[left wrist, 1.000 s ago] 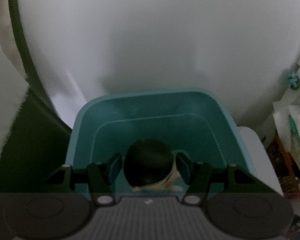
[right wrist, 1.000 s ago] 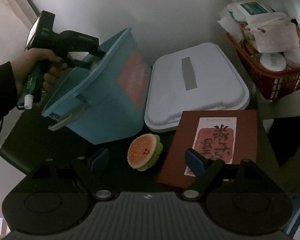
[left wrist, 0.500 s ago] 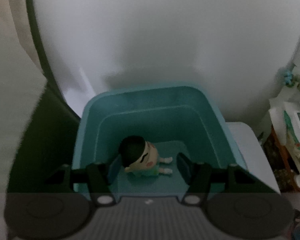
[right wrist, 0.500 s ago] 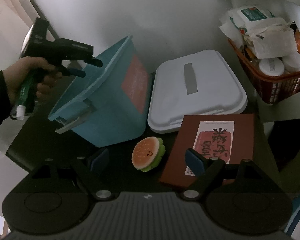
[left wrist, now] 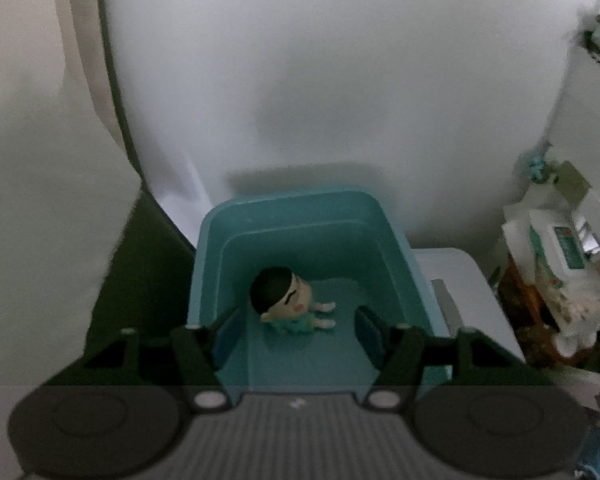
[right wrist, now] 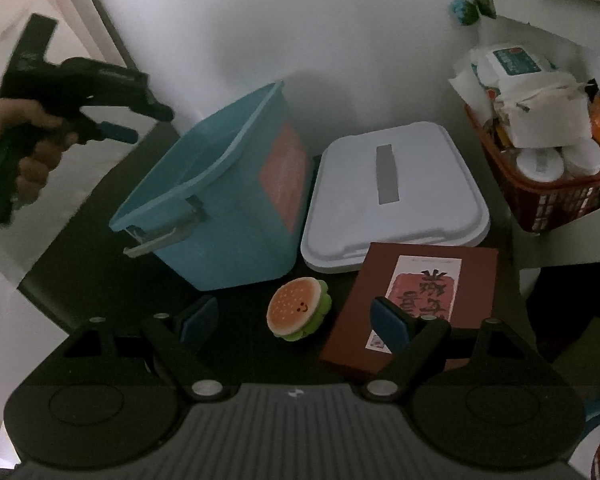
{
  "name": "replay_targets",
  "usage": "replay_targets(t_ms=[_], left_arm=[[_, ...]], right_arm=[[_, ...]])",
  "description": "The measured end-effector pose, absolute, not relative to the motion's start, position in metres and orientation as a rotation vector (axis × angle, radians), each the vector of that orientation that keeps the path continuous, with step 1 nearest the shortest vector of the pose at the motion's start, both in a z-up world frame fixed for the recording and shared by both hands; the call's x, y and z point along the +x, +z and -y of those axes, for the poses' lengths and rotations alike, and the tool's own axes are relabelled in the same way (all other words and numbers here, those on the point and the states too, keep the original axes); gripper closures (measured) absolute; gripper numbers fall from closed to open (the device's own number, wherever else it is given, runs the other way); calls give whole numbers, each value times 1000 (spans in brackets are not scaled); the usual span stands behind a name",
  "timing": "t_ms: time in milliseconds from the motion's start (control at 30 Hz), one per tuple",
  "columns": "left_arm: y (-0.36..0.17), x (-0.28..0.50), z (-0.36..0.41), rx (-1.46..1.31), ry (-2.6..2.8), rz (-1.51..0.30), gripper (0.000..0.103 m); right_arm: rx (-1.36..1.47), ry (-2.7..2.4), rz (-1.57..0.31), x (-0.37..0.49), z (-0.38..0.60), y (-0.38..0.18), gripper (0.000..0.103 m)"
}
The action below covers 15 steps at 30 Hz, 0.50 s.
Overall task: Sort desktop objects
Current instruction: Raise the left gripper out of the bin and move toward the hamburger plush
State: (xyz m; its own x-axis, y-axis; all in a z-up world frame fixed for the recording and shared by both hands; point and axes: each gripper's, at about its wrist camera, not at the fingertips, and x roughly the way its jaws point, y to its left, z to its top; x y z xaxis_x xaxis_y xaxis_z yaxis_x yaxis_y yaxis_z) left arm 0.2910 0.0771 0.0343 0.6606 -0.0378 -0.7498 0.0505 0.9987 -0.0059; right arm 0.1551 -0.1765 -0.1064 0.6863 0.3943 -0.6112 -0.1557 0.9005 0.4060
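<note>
- Left wrist view: the left gripper (left wrist: 296,330) hangs above the teal storage bin (left wrist: 300,216), jaws wide and holding nothing.
- The cartoon boy figurine (left wrist: 286,300) lies on the bin floor, apart from both pads, so it counts as sorted.
- Right wrist view: the right gripper (right wrist: 296,320) hovers low in front of the bin (right wrist: 224,196), jaws wide and holding nothing.
- The burger toy (right wrist: 298,314) sits on the dark desk just in front of the bin, between the spread fingers; judged the next pick.
- The white lid (right wrist: 392,196) lies flat beside the bin, leaving it open for loading.
- The maroon book (right wrist: 412,304) rests in front of the lid, partly behind the right finger.
- The orange basket (right wrist: 548,196) stands well to the right of the bin.
</note>
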Motion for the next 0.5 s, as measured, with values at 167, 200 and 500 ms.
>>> replay_targets(t_ms=[167,200,500], left_arm=[[42,265,-76,17,-62,-835,37],[43,260,-76,19,-62,-832,37],[51,216,-74,16,-75,-808,37]], right_arm=[[335,301,-729,146,182,-99,16],[334,301,-721,144,183,-97,16],[323,305,-679,123,186,-83,16]])
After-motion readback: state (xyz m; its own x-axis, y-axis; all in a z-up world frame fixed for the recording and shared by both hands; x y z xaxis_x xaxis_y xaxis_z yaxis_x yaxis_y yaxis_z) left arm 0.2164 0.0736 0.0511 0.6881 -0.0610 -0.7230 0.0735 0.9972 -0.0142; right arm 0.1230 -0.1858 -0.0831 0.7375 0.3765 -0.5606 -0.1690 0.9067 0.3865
